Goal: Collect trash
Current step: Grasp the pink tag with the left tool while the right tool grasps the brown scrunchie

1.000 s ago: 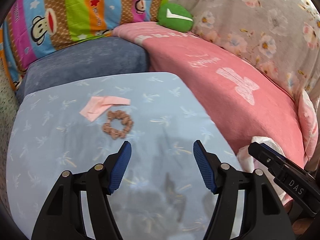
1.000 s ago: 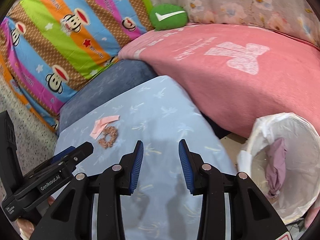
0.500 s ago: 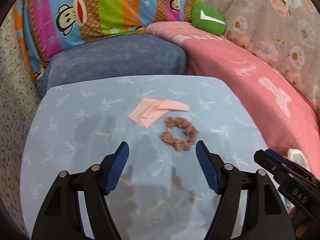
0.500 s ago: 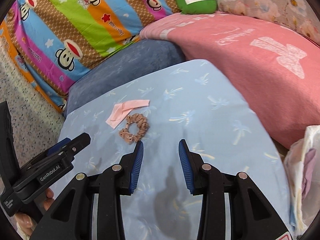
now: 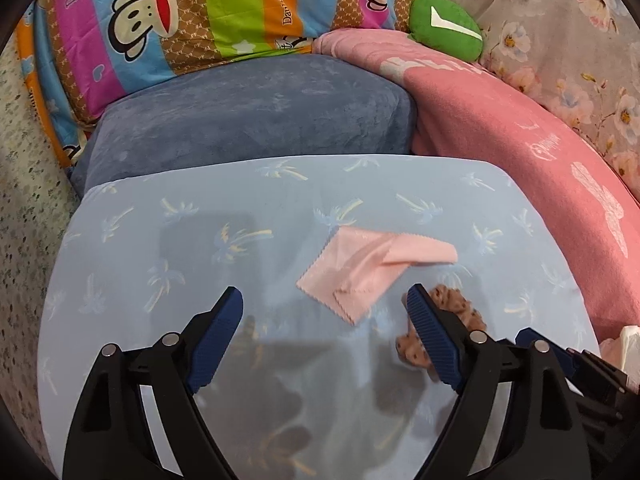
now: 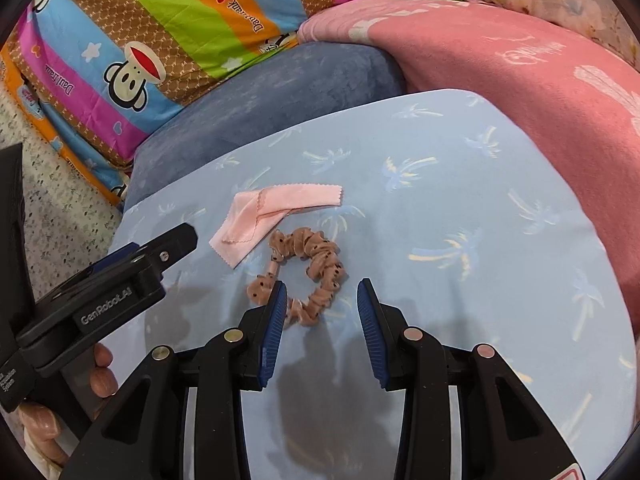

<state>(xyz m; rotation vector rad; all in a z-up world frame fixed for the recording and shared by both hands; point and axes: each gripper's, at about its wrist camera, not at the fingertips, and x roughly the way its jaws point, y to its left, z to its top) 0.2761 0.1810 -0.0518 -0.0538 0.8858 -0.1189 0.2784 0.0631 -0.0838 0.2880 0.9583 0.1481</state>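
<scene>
My left gripper is hanging over the blue palm-print cover, its jaws having just been opening; they are standing wide, gripping nothing, with the folded pink cloth lying just beyond the gap. My right gripper is standing partly open and empty over the near edge of the brown dotted scrunchie, its left pad overlapping the ring in view. The scrunchie is lying just right of and nearer than the cloth.
</scene>
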